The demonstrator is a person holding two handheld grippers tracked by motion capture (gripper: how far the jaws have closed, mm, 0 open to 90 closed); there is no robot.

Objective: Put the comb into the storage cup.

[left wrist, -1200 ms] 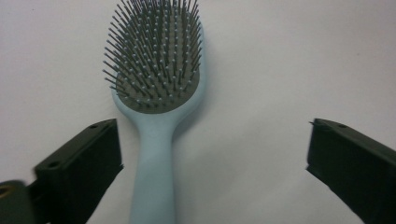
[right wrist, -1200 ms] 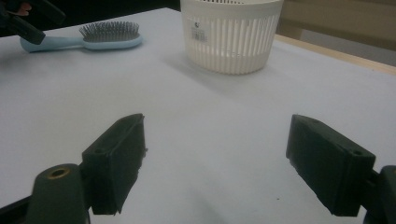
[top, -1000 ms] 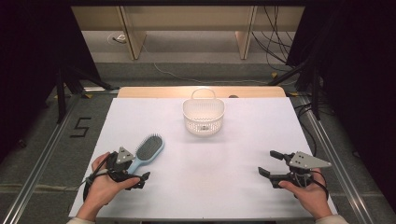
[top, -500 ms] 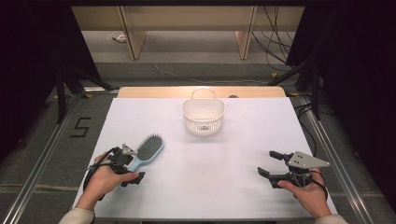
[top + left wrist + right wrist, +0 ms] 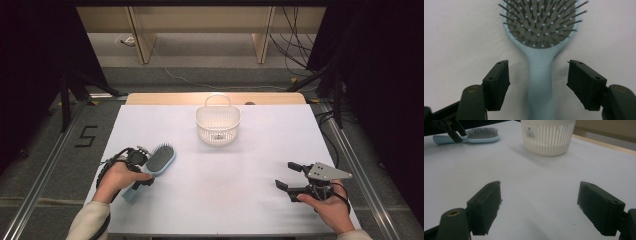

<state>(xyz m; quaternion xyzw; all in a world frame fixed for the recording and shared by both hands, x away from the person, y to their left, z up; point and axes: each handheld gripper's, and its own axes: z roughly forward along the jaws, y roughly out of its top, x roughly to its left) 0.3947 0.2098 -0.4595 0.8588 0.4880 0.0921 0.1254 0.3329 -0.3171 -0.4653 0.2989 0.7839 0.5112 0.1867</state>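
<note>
Two grippers are working over a white table (image 5: 240, 200); going from left to right, the left gripper (image 5: 139, 167) is sitting at about eight o'clock on the table, gripped by the person's left hand (image 5: 117, 177), and it is straddling the handle of a light blue hairbrush (image 5: 155, 165); the brush is lying bristles up, its head pointing toward one o'clock and its handle running back toward seven o'clock under the hand. Seen along the left gripper's own jaws, the hairbrush (image 5: 541, 62) handle is lying between the two black pads, with a gap of table showing on each side of it; the jaws have just been closing around the handle, and they are standing half-wide and not yet pressing on it. Farther right, a white slatted basket (image 5: 218, 125) is standing upright at twelve o'clock, well apart from the brush, its thin handle raised at the back. At four o'clock the right gripper (image 5: 290, 177) is resting in the person's right hand (image 5: 327, 207), its jaws standing wide with nothing between them and pointing toward nine o'clock; in its own view the basket (image 5: 547, 138) is showing at twelve o'clock and the hairbrush (image 5: 474, 136) at ten o'clock.
</note>
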